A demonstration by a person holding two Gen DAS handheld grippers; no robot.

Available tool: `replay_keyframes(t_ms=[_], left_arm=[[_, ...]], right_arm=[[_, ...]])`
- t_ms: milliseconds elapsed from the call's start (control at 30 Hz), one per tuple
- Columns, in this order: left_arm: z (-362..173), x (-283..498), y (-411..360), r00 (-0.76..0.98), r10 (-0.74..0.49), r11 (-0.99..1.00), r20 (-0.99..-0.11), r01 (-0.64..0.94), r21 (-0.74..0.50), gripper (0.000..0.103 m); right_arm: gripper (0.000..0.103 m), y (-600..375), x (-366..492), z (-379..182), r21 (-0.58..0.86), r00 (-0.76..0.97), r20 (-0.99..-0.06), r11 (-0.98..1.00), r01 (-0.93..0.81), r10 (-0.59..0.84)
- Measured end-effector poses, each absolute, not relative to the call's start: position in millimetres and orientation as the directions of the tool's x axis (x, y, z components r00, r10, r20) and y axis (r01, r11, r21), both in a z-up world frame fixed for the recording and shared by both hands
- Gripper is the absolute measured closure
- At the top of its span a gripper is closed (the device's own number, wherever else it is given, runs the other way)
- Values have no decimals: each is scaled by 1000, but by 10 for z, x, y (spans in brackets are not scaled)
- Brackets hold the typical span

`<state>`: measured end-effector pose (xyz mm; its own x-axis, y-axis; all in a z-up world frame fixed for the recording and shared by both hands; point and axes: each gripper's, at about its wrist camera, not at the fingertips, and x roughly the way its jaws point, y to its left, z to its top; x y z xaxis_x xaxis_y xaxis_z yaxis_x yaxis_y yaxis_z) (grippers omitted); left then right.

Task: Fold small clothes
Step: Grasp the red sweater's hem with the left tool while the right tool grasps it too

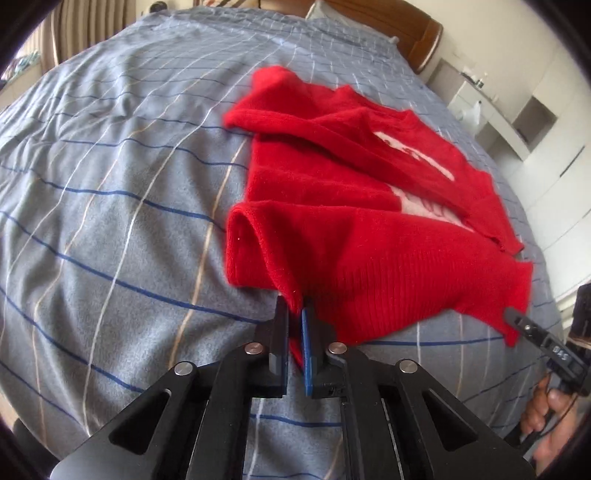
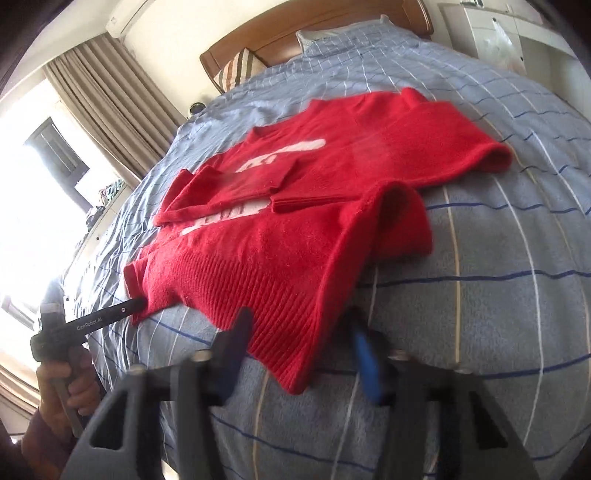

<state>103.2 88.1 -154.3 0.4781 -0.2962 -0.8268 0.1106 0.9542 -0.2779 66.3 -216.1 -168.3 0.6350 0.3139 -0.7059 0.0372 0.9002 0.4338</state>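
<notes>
A small red knit sweater (image 1: 354,221) with white lettering lies on the bed, its sleeves folded across the front. It also shows in the right wrist view (image 2: 295,236). My left gripper (image 1: 295,310) is shut on the sweater's ribbed hem at one corner. It shows in the right wrist view (image 2: 138,304) at the sweater's left hem corner. My right gripper (image 2: 299,332) is open, its jaws either side of the hem's near corner, blurred. It shows in the left wrist view (image 1: 511,314) at the hem's right corner.
The bed (image 1: 110,221) has a grey-blue checked cover. A wooden headboard (image 2: 314,33) and pillows are at the far end. A window with curtains (image 2: 92,96) is on one side, white cabinets (image 1: 524,110) on the other.
</notes>
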Motion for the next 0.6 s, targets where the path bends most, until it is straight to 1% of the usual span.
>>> replay_keyframes(t_ms=[133, 167, 233, 300, 367, 433, 500, 600], left_arm=[[-1229, 752, 1099, 463, -400, 916, -791, 168, -365, 102], [-1142, 633, 1151, 456, -416, 909, -787, 193, -369, 102], [-1029, 395, 1196, 434, -412, 910, -801, 250, -332, 102], [-1035, 158, 1188, 398, -381, 914, -834, 298, -275, 102], [-1192, 45, 1154, 363, -311, 932, -879, 297, -207, 102], [-1428, 34, 1105, 334, -240, 951, -911, 269, -152, 102], [-1642, 73, 1051, 308, -207, 962, -929, 237, -136, 102], [-1826, 92, 948, 311, -137, 972, -941, 223, -68, 102]], right_arm=[[99, -2277, 304, -1377, 469, 622, -689, 883, -8, 372], [99, -2312, 174, -1291, 487, 603, -691, 873, -18, 398], [99, -2349, -67, -1183, 507, 549, -714, 862, -24, 435], [99, -2343, -265, -1176, 508, 495, -745, 862, -13, 447], [99, -2312, -365, -1298, 478, 452, -787, 878, 14, 421], [99, -2275, -352, -1557, 420, 410, -838, 905, 62, 360], [99, -2260, -296, -1831, 349, 383, -879, 930, 112, 284], [100, -2228, -239, -2019, 318, 386, -888, 939, 129, 248]])
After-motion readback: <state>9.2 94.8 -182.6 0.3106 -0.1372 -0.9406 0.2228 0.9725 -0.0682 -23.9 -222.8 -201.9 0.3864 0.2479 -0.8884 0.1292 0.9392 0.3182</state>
